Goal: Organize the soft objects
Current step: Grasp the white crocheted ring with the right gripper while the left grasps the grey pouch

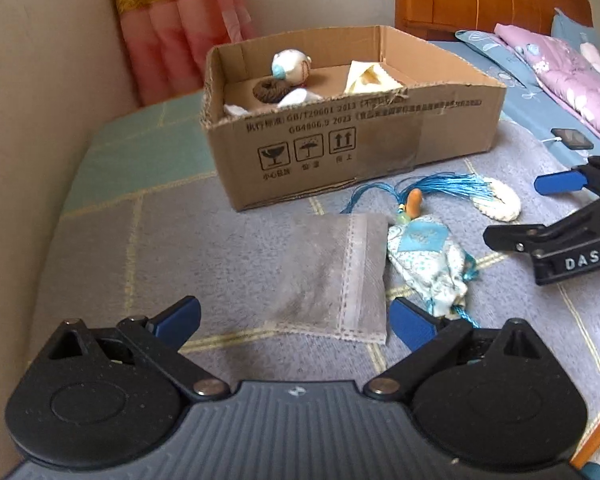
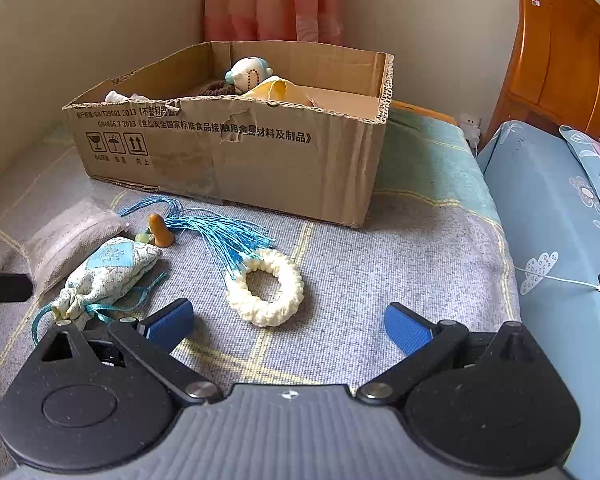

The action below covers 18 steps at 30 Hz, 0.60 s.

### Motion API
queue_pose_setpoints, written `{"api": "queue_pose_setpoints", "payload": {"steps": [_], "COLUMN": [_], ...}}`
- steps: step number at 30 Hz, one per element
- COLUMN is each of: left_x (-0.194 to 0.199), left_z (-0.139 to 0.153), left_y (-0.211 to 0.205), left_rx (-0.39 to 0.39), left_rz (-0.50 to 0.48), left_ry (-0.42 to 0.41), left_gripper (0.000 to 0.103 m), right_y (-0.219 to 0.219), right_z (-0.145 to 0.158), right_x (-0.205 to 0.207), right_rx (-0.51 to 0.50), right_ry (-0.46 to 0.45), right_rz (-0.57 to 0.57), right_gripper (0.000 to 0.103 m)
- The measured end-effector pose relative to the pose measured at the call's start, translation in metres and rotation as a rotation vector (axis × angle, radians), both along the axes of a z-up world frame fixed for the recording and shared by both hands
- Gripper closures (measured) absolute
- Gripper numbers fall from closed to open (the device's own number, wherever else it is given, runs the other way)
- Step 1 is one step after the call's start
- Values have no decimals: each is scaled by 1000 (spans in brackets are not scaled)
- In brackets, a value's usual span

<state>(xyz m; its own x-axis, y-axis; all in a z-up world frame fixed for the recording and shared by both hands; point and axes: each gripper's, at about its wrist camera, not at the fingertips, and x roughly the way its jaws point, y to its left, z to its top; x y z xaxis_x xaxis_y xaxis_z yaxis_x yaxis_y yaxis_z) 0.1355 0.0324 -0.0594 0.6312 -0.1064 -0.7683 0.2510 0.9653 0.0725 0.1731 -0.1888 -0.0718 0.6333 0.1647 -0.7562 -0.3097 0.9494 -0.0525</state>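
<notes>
Soft objects, three loose on the bed blanket (image 2: 380,264) in front of the cardboard box (image 2: 260,160): grey non-woven sachet (image 1: 332,276), blue-patterned drawstring pouch (image 2: 108,272) with tassel cords, cream crocheted ring (image 2: 266,288). Your left gripper (image 1: 296,316) stands wide open, empty, lined up on the sachet, likely your next pick. Your right gripper (image 2: 288,324) is equally spread, holding nothing, facing the ring. Already boxed: a plush toy (image 1: 290,65), a brown knitted ring (image 1: 270,90), pale cloth pieces. The box wall hides the remaining contents; the small orange piece (image 2: 162,230) by the tassels is hard to identify.
</notes>
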Motion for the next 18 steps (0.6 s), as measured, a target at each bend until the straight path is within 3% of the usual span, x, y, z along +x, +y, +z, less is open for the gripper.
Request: {"api": "queue_pose_setpoints", "payload": {"steps": [5, 9, 13, 18], "left_x": [7, 16, 20, 21], "left_z": [-9, -13, -11, -7], "left_y": [-6, -5, -6, -7], "left_rx": [2, -52, -85, -94], "left_rz": [-36, -26, -29, -41], "left_ry": [-11, -11, -22, -24], "left_gripper": [3, 6, 28, 52], "right_y": [-1, -2, 0, 5], "right_z": [-1, -1, -1, 3], "right_x": [-1, 0, 5, 6], "right_rx": [2, 4, -3, 26], "right_ry": [-9, -12, -18, -30], "right_rz": [11, 32, 63, 114], "right_gripper": [0, 0, 1, 30]}}
